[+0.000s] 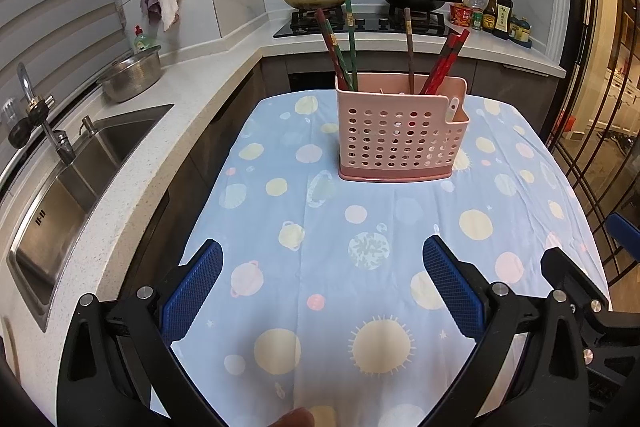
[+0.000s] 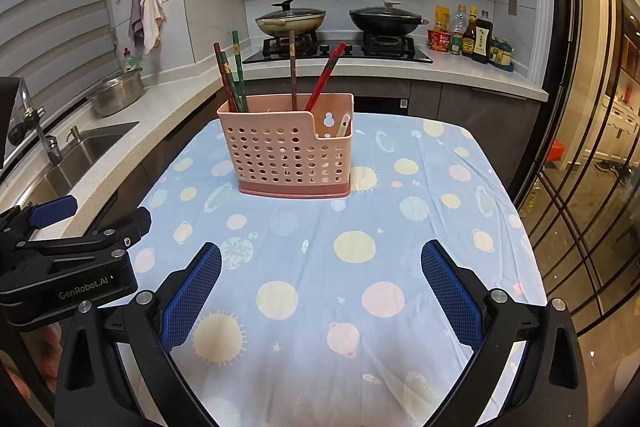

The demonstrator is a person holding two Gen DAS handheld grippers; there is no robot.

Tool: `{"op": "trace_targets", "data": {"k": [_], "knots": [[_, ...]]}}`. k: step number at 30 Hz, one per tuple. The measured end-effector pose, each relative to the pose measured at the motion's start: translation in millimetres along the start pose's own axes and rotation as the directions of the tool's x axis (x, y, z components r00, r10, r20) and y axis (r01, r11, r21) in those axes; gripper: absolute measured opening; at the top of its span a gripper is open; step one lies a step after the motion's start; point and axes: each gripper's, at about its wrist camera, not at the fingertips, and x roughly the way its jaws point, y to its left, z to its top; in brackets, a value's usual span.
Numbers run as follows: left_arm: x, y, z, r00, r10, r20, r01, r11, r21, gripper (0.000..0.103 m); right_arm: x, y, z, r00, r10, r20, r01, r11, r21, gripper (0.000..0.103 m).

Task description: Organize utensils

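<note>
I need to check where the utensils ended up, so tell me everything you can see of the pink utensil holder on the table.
The pink utensil holder is a rectangular, plastic-looking caddy with rows of round holes in its front wall and a darker pink base. It stands upright on the planet-print tablecloth. The right end is a lower compartment with a keyhole slot behind it, holding a pale utensil handle. Green and red chopsticks, a brown one and a red pair lean out of the taller section. Neither gripper touches it.

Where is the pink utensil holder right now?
The pink utensil holder stands upright on the tablecloth, far half of the table, ahead of both open claws, chopsticks sticking up from it.
</note>
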Motion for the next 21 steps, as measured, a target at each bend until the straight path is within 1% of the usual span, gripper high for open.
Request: {"op": "trace_targets", "data": {"k": [5,11,21], "knots": [[-3.4,-1.5,-1.5,1.000,0.017,0.013,-0.017,1.000,0.004,0.096,-0.1,-0.1,0.1,1.000,-0.001,0.000,0.001,1.000,-0.001,0.097],[-7.8,-2.8,-2.1,0.999,0.018,0.027,-0.018,1.000,0.013,0.096,-0.6,0.5,0.0,1.000,0.000,0.004,0.000,1.000,-0.002,0.097],[-9.6,-2.0,-4.0,0.999,0.024,0.025,-0.024,1.000,0.006,0.096,-3.0,5.3,-0.1,1.000,-0.001,0.007,0.001,1.000,-0.010,0.097]]}}
